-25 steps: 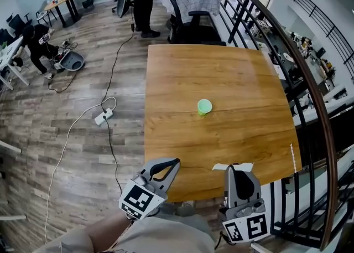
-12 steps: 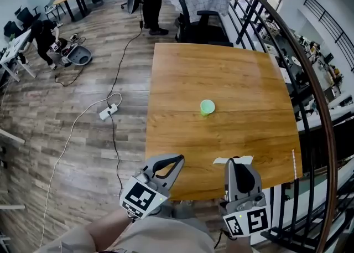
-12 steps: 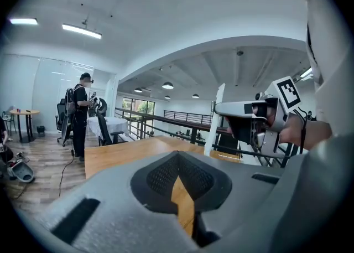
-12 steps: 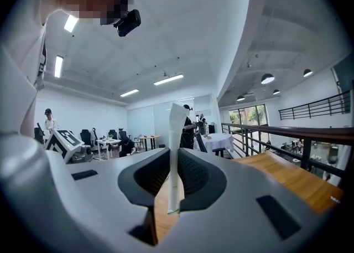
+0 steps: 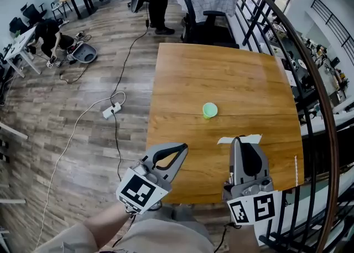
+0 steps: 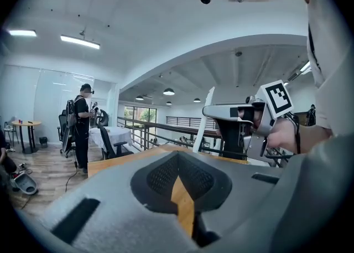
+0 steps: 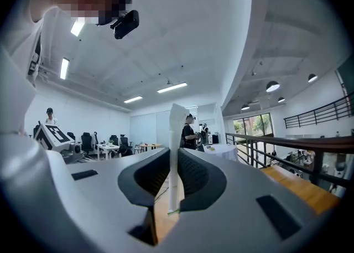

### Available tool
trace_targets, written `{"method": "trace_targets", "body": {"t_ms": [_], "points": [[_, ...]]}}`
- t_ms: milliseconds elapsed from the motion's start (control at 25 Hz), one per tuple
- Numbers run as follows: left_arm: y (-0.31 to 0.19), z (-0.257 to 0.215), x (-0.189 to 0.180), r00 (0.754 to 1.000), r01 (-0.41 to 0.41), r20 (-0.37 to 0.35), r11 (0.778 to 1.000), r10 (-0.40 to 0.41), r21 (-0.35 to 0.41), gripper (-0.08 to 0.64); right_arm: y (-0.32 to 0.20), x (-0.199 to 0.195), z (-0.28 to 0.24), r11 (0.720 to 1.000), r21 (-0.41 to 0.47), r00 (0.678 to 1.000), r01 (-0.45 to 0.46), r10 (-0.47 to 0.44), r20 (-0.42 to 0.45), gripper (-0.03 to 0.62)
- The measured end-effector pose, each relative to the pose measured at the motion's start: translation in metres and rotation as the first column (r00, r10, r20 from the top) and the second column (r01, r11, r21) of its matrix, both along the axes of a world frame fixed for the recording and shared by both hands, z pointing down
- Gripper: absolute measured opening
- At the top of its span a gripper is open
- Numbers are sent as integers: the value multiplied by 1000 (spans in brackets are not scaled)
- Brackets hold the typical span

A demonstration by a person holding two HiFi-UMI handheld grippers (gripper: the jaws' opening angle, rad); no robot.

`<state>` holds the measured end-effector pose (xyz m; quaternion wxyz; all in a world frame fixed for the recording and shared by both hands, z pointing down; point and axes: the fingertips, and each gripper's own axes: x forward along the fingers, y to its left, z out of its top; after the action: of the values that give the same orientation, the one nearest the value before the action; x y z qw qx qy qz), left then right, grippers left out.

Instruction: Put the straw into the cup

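A: What does the straw (image 5: pixel 253 137) look like?

B: White, thin and flat-looking, like one in a paper sleeve. It is straight, with no bend that I can see.

A: Where is it?

B: Clamped in the right gripper (image 5: pixel 239 141). The two dark pads press on it from both sides, near its lower end. In the right gripper view it stands upright between them and rises well past the jaw tips. From the head view it lies crosswise over those tips, sticking out on both sides.

A: And over what part of the table (image 5: pixel 249 80)?

B: Above the strip just inside the near edge, about midway between the two near corners. It touches nothing but the pads.

A: The cup (image 5: pixel 209 110)?

B: Small and pale green, upright with its mouth up. It stands about the middle of the table, well apart from every edge, and well apart from the straw.

A: Anything in it?

B: From above I see only its own pale green inside. It is too small in the head view to say more. The straw is not in it.

A: The left gripper (image 5: pixel 181 148)?

B: Its jaws meet at the tips, with nothing between them. It hangs at the near edge, towards the near left corner.
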<state>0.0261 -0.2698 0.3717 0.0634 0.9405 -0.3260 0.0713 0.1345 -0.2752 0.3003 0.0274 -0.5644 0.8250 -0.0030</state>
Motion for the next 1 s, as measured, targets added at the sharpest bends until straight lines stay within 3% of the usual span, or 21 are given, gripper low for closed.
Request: {"method": "trace_targets", "body": {"t_ms": [440,720,1000], "points": [[-65,-10,26,1000,0,18,988,-3,152,12,-75,17,3,998,62,999,1,2,-53,49],[-110,17,36,999,27,38,987,-33,156,12,-123,16,46,999,40,997,1,3,-77,49],[-139,66,49,1000,-3,31,990,-1,139,12,-166,16,107,999,40,993,-14,19,-119,49]]}}
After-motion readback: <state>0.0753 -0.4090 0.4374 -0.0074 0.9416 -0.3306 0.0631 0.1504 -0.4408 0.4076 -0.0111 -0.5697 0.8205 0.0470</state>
